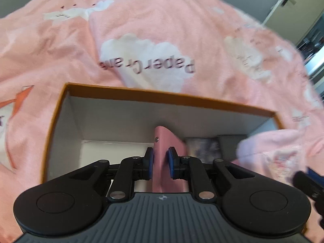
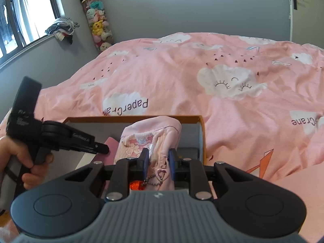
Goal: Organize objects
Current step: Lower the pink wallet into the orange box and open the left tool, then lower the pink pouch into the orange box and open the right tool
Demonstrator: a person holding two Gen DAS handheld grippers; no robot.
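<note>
Cardboard box [image 1: 60, 109] with an orange rim and white walls sits open on the pink cloud-print duvet [image 1: 162, 30], and I have both tools over it. My left gripper [image 1: 161, 162] pinches a flat dusty-pink wallet [image 1: 168, 141] upright between its blue pads, on edge so it should slot in beside the dark items at the right. My right gripper [image 2: 158, 163] clamps a soft pale-pink cartoon-print pouch [image 2: 151, 135] near its zipper and chain charm, held above the box, apparently to drop in next.
</note>
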